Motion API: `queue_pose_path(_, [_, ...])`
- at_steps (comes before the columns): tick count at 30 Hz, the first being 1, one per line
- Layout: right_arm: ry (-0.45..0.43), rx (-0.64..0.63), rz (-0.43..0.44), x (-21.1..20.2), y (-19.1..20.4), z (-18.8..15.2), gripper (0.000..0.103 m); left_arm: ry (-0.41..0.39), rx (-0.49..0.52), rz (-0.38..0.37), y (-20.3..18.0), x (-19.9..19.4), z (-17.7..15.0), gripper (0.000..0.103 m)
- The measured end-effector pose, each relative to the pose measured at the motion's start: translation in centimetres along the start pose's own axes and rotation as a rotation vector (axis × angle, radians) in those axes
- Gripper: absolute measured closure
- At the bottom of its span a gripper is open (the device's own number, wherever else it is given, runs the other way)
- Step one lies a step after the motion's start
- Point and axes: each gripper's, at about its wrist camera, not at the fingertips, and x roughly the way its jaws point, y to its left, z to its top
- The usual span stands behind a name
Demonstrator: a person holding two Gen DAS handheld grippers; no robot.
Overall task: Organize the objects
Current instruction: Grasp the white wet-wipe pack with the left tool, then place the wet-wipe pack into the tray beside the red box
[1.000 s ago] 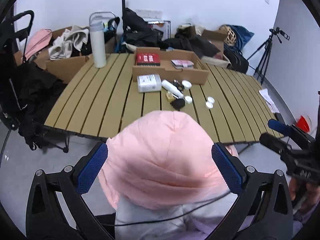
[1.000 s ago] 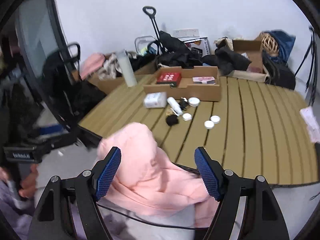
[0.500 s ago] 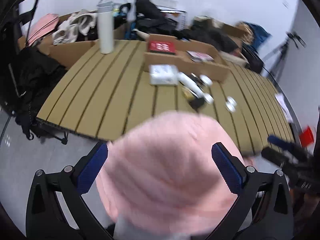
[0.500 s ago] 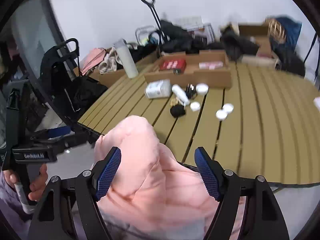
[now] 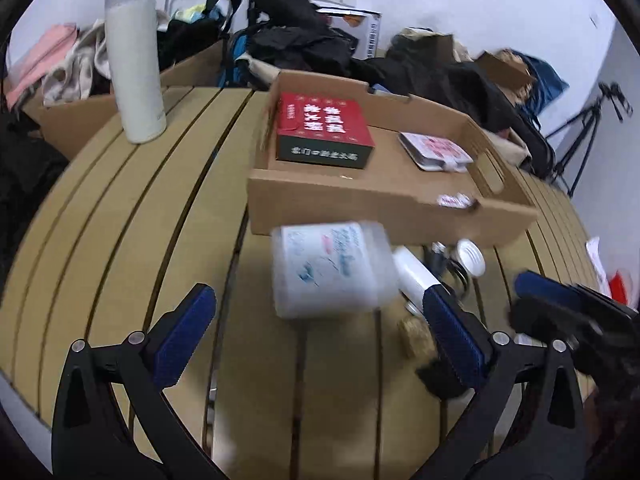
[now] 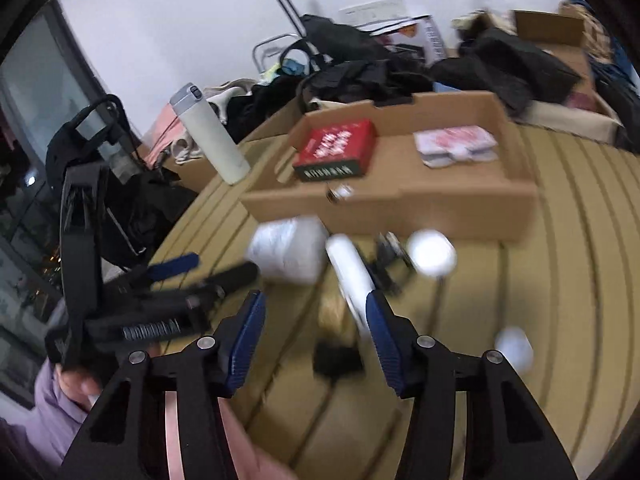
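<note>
A cardboard tray [image 5: 360, 200] [image 6: 440, 208] on the slatted table holds a red box [image 5: 324, 128] [image 6: 336, 148] and a pink-white packet [image 5: 436, 150] [image 6: 456, 146]. In front of it lie a white tissue pack [image 5: 332, 268] [image 6: 288, 254], a white tube [image 5: 412, 270] [image 6: 350, 272], a white round lid [image 5: 472, 256] [image 6: 432, 258], a gold piece [image 5: 414, 334] [image 6: 334, 310] and a small black thing [image 6: 338, 360]. My left gripper [image 5: 316, 330] is open and empty, just short of the tissue pack. My right gripper [image 6: 316, 340] is open and empty over the gold and black pieces.
A tall white flask [image 5: 134, 56] [image 6: 210, 140] stands at the table's far left. Bags, clothes and boxes pile behind the table [image 5: 304, 48]. A small white cap [image 6: 514, 346] lies to the right. A tripod [image 5: 584, 128] stands far right.
Both grippers have swung forward and down over the table, past the pink hood that filled the view. The objects are now much closer. Nothing was taken hold of.
</note>
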Motion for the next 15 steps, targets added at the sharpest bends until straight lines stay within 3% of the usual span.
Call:
queue_pose_path(2, [0.02, 0.004, 0.028, 2.8, 0.2, 1.5, 0.053, 0.017, -0.013, -0.048, 1.2, 0.8, 0.2, 0.024])
queue_pose_path(3, [0.029, 0.006, 0.042, 4.0, 0.3, 2.0, 0.056, 0.031, -0.025, -0.071, 1.9, 1.3, 0.2, 0.03])
queue_pose_path(5, [0.053, 0.018, 0.076, 6.3, 0.4, 2.8, 0.057, 0.073, -0.064, -0.138, 3.1, 2.5, 0.1, 0.047])
queue_pose_path(7, [0.092, 0.019, 0.079, 8.7, 0.6, 2.7, 0.062, 0.077, -0.129, -0.248, 4.4, 3.0, 0.0, 0.061])
queue_pose_path(12, [0.114, 0.077, 0.08, 10.0, -0.1, 2.5, 0.073, 0.088, -0.159, -0.234, 4.4, 2.4, -0.1, 0.064])
queue_pose_path(15, [0.101, 0.031, 0.057, 7.8, 1.2, 2.8, 0.079, 0.078, -0.15, -0.239, 3.0, -0.4, -0.4, 0.064])
